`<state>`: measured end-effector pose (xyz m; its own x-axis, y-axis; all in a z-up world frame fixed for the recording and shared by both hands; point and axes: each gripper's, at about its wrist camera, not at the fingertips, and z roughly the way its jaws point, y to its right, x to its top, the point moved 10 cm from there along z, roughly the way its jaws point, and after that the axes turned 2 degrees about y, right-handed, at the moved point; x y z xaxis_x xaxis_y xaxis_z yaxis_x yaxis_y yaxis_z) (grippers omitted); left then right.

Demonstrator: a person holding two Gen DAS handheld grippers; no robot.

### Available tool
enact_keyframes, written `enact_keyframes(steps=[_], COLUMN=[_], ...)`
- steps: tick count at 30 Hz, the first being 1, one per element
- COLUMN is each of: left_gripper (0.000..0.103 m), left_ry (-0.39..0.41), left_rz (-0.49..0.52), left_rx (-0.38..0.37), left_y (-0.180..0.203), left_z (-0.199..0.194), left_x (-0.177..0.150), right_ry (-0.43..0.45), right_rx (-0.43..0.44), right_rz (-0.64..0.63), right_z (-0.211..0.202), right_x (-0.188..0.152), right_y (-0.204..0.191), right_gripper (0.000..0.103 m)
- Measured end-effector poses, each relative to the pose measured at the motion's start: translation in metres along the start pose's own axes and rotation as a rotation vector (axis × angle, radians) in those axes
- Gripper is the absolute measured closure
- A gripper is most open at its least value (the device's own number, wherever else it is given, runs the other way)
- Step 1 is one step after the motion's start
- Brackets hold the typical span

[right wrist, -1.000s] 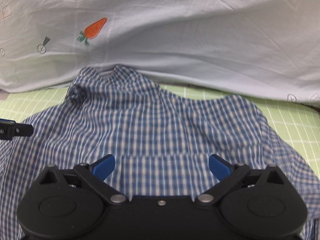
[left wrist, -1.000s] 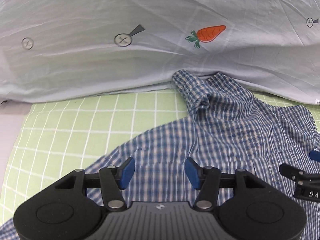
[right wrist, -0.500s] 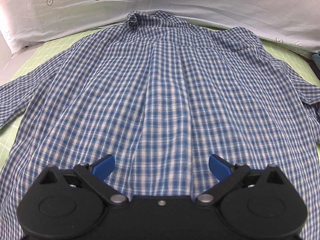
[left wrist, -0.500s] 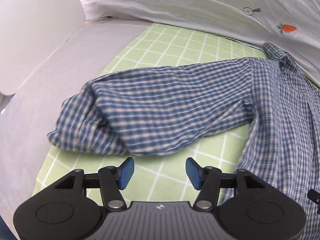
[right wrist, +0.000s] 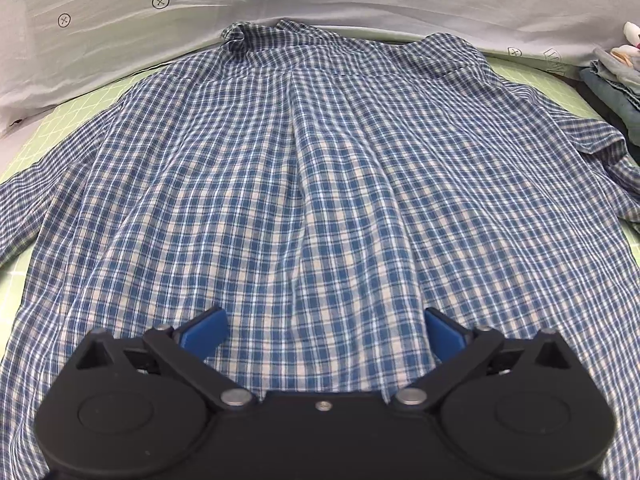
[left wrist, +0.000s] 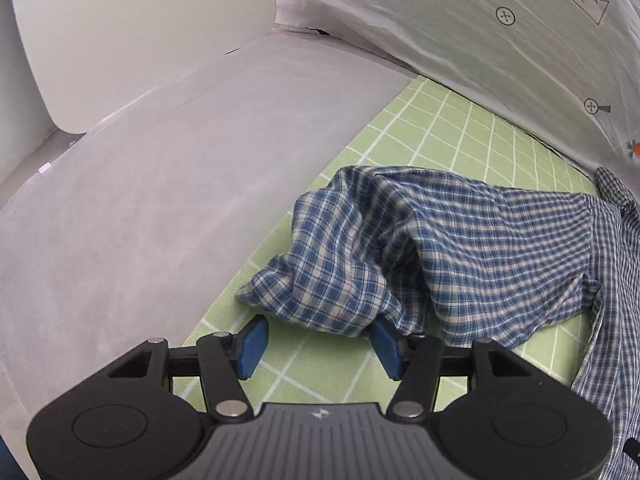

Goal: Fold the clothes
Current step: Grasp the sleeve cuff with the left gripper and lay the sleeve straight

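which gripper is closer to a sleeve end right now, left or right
The left gripper: its open fingers sit just before the crumpled sleeve cuff. The right gripper hovers open over the shirt's back panel.

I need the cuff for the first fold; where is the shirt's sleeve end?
In the left wrist view, the sleeve end lies bunched on the green mat, just ahead of the open left tool.
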<state>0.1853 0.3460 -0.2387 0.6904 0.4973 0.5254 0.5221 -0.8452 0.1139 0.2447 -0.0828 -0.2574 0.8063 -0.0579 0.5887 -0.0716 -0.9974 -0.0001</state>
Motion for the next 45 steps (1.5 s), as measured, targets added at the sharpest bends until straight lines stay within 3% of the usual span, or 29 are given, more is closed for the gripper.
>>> enact_keyframes(steps=[6, 11, 15, 20, 26, 31, 33, 35, 37, 42, 45], left_gripper=[0.044, 0.049, 0.086, 0.094, 0.096, 0.091, 0.070, 0.063, 0.062, 0.046, 0.046], left_ry=[0.006, 0.043, 0.057, 0.114, 0.165, 0.269, 0.284, 0.259, 0.207, 0.100, 0.008], left_rz=[0.017, -0.049, -0.061, 0.000, -0.085, -0.123, -0.082, -0.042, -0.034, 0.035, 0.052], left_rx=[-0.067, -0.120, -0.157, -0.122, 0.059, 0.203, 0.293, 0.349, 0.329, 0.262, 0.285], left_y=[0.016, 0.015, 0.013, 0.009, -0.043, -0.077, -0.082, -0.084, -0.083, -0.066, -0.064], left_z=[0.010, 0.009, 0.006, -0.018, -0.054, -0.080, -0.081, -0.074, -0.064, -0.027, -0.009], left_x=[0.001, 0.004, 0.008, 0.023, 0.050, 0.078, 0.082, 0.080, 0.073, 0.042, 0.023], right_ry=[0.024, 0.050, 0.068, 0.086, 0.089, 0.100, 0.101, 0.101, 0.102, 0.109, 0.109], right_rx=[-0.007, -0.007, -0.004, 0.003, 0.008, 0.009, 0.011, 0.013, 0.014, 0.012, 0.011], right_rz=[0.011, 0.010, 0.007, 0.000, -0.004, -0.005, -0.007, -0.009, -0.009, -0.006, -0.005], right_z=[0.000, 0.002, 0.002, 0.002, 0.002, 0.003, 0.004, 0.005, 0.005, 0.006, 0.005], right_x=[0.001, 0.005, 0.005, 0.007, 0.008, 0.008, 0.009, 0.010, 0.010, 0.010, 0.010], right_y=[-0.002, -0.006, -0.006, -0.007, -0.007, -0.008, -0.008, -0.008, -0.008, -0.008, -0.009], right_gripper=[0.000, 0.000, 0.000, 0.000, 0.000, 0.000, 0.000, 0.000, 0.000, 0.000, 0.000])
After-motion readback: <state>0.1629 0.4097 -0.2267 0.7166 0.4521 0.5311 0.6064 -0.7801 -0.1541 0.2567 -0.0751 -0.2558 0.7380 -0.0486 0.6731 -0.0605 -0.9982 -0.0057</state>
